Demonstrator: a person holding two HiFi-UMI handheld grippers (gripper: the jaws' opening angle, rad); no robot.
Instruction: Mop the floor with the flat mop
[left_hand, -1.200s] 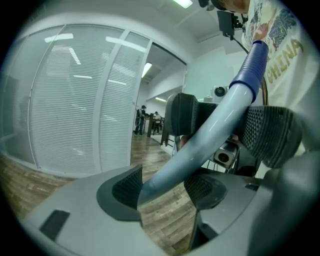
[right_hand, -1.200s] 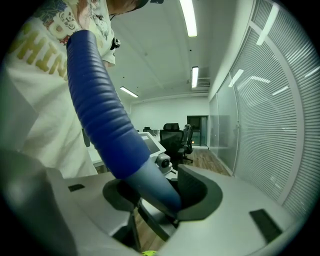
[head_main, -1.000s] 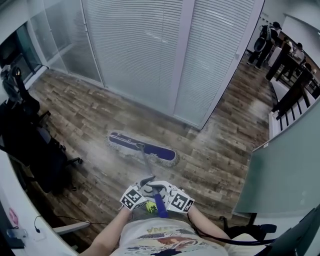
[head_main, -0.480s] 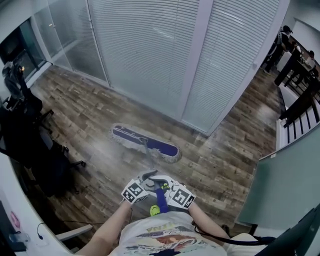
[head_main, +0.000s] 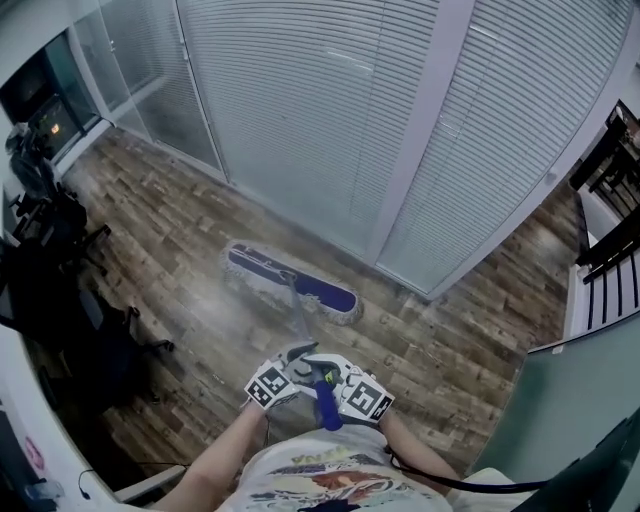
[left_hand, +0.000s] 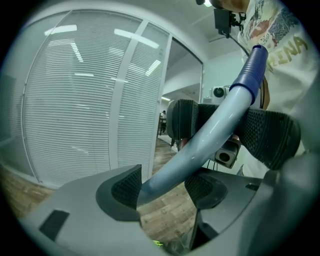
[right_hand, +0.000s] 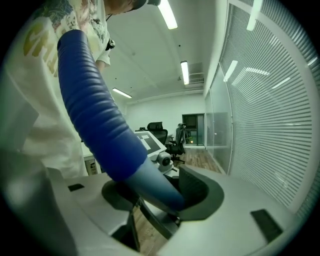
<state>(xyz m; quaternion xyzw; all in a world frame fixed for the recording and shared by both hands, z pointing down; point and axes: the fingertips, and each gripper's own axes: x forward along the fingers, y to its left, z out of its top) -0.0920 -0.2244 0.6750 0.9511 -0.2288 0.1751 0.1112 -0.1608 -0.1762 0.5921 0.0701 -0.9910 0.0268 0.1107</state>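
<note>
The wood floor (head_main: 180, 230) runs up to a tall wall of blinds (head_main: 330, 120). Out in front of the person, the mop head (head_main: 290, 283) lies flat on the floor. It is close to the floor's far edge under the blinds, but it does not touch the wall.

The head is long and thin. Its long side runs almost the same way as that far edge, from upper left to lower right in the head view. It sits across the pole (head_main: 300, 322), not in line with it. The pole slants from the middle of the head back and up to both grippers, which are close together by the person's tummy.

The left gripper (left_hand: 162, 187) is lower on the pole, so it is nearer the head, and its pads squeeze the grey part. The right gripper (right_hand: 160, 195) squeezes the pole just under the blue grip (right_hand: 95, 115).

I think the next push or pull should go along the pole, so the wide side of the head wipes the floor.
</note>
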